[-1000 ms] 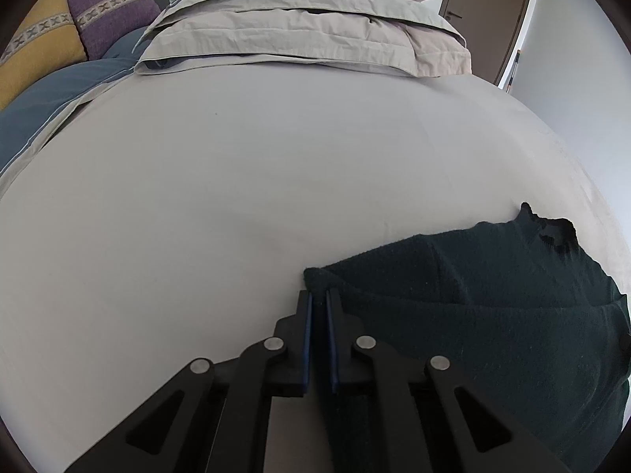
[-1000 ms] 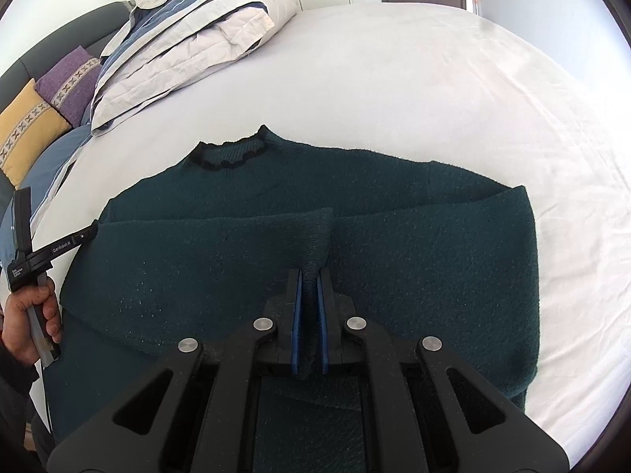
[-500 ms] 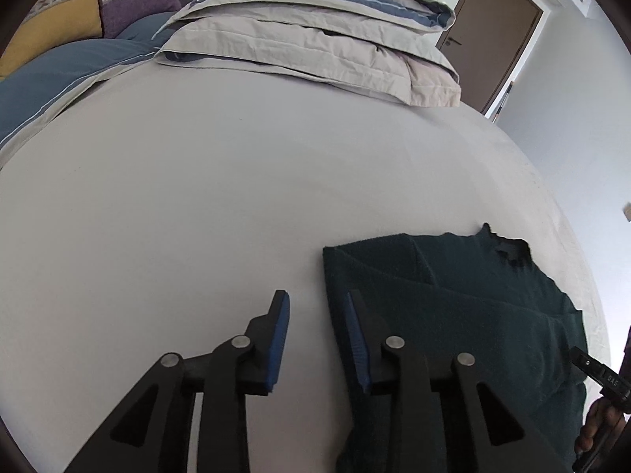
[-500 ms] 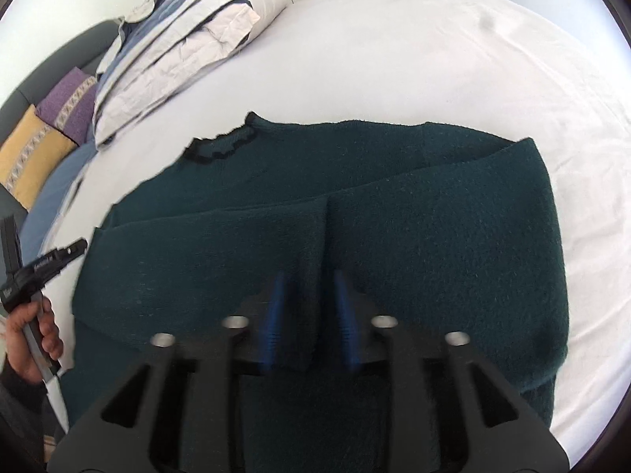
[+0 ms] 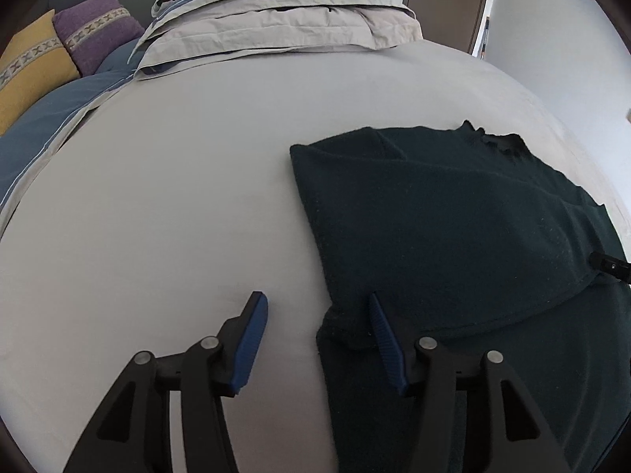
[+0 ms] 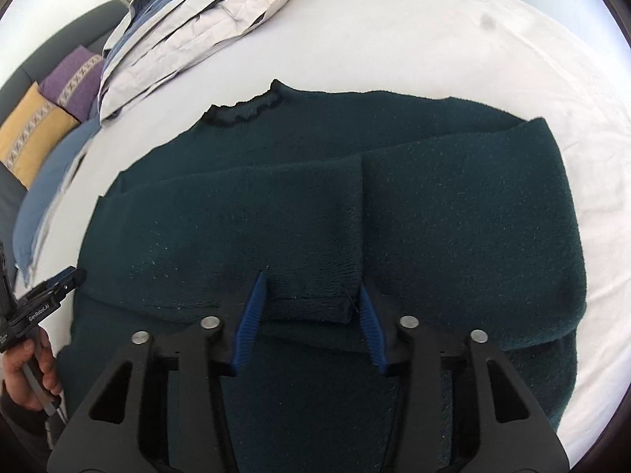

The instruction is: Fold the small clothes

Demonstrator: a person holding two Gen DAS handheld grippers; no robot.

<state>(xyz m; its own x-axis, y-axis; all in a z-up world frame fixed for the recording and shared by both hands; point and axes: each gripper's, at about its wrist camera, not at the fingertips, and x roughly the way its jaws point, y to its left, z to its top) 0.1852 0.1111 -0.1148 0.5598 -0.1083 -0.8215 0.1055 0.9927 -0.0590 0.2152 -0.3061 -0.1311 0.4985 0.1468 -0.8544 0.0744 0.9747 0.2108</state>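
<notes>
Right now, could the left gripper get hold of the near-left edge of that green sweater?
Probably yes. The left gripper is open, its jaws either side of the dark green sweater edge on the bed sheet, and nothing lies between.

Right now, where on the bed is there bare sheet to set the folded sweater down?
The widest bare sheet lies left of the sweater, running up to the stacked bedding and the blue cover. A second strip lies beyond the collar and down the sweater's right side. Crowded: the head end, with the cushions.
</notes>
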